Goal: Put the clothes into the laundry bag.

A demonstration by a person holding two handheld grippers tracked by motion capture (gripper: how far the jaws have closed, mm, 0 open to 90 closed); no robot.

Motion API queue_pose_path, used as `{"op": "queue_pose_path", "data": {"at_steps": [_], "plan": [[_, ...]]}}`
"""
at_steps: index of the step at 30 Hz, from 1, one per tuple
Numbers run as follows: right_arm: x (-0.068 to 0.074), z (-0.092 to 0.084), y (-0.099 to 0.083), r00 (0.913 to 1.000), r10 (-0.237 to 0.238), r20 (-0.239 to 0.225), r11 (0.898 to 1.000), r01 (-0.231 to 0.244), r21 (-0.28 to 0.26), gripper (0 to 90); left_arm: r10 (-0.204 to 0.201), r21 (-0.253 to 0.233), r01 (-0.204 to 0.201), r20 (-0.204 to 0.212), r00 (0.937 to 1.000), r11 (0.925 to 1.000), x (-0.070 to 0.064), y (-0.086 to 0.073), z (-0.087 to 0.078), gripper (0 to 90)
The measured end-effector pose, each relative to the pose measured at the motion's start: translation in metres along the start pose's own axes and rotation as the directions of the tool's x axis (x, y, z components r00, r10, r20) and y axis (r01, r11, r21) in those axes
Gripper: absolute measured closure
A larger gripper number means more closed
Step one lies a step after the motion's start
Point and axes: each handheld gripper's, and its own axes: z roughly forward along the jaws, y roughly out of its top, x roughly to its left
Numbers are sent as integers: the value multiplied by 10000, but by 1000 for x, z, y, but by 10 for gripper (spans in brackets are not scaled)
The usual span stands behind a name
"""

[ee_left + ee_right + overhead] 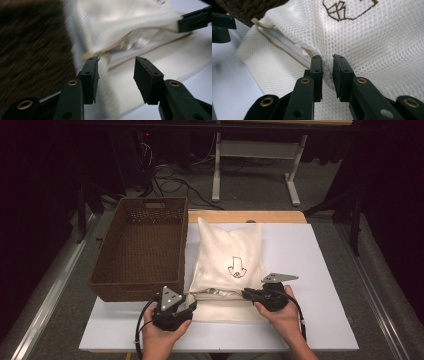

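Observation:
A white mesh bag [230, 260] with a small brown printed emblem [236, 268] lies flat on the white board. Its zipper edge [215, 291] faces the person and gapes a little. My right gripper [327, 58] [245, 293] pinches a bunched fold of the mesh bag [374, 37] next to the zipper, with a narrow gap between its jaws. My left gripper [116, 60] [192, 296] stands open at the bag's near left corner, with nothing between its pads. In the left gripper view the bag's [125, 20] upper layer is lifted towards the right gripper's jaw [195, 20].
A brown woven basket [140, 205] stands on the table left of the bag, close to my left gripper. The white board [310, 320] extends to the right of the bag. Beyond the table are a stand's legs and cables on the floor.

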Motion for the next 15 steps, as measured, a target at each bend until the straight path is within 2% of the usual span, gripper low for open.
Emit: {"op": "queue_pose_path", "data": {"at_steps": [1, 3, 4, 6, 7, 8, 11, 12, 13, 14, 15], "plan": [[0, 0, 0, 10000, 0, 0, 10000, 0, 0, 791, 0, 0, 0, 0, 10000, 10000, 0, 0, 0, 541], [0, 2, 0, 10000, 46, 66, 10000, -46, -71, 779, -414, 228, 413, 39, 9991, 9989, 11, -8, 4, 541], [2, 2, 0, 9999, -24, 162, 10000, 25, -54, 762, -901, 375, 887, 385, 9952, 9954, 19, -11, 9, 537], [3, 4, -1, 9998, -156, 121, 9998, 157, -82, 695, -1249, 539, 1211, 738, 9894, 9912, 24, -11, 16, 536], [3, 4, -1, 9998, -156, 121, 9998, 157, -82, 695, -1249, 539, 1211, 738, 9894, 9912, 24, -11, 16, 543], [5, 5, -3, 9998, -217, 3, 9996, 217, -200, 612, -1357, 602, 1310, 807, 9875, 9895, 24, -10, 18, 556], [9, 3, -1, 9983, -556, -156, 9980, 552, -300, 519, -1332, 686, 1244, 1452, 9804, 9899, 21, -5, 24, 583], [11, 1, 1, 9986, -481, -236, 9983, 473, -351, 483, -1386, 688, 1286, 1694, 9757, 9893, 21, -4, 25, 601], [13, 0, 2, 9981, -548, -295, 9978, 536, -399, 446, -1386, 688, 1286, 1694, 9757, 9893, 21, -4, 25, 611], [15, -3, 4, 9976, -610, -336, 9968, 592, -529, 411, -1434, 709, 1325, 1812, 9729, 9886, 22, -4, 28, 620], [18, -6, 5, 9971, -699, -291, 9957, 680, -637, 373, -1390, 773, 1272, 1738, 9749, 9889, 23, -5, 29, 646]]}}
